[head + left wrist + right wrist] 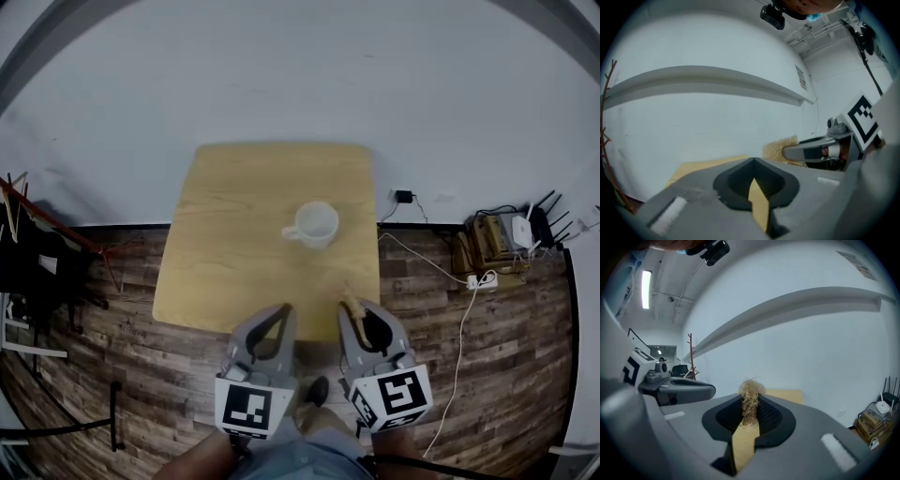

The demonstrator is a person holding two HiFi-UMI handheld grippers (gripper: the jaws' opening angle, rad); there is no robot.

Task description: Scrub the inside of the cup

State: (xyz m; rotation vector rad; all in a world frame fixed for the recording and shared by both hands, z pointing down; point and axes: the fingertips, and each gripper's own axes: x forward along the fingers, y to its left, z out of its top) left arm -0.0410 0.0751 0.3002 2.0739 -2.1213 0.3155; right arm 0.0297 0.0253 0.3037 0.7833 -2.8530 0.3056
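**Approach: brush in hand, cup not yet reached**

Head view: the white cup (314,223) stands upright on the wooden table (225,253), a little beyond its middle. Its mouth faces up, so its long axis is vertical, and its handle points to picture left. Both grippers hang at the near edge, well apart from the cup.
Left gripper view: the left gripper (753,161) has its jaws closed together with nothing between them.
Right gripper view: the right gripper (751,397) is clamped on a brush (750,404). The brush lies along the jaws, with its fibre tuft past the tips, aimed out over the table.
Scrubbing has likely not begun. The next move probably calls for the left jaws to open and steady the cup while the tuft tips down into its mouth.
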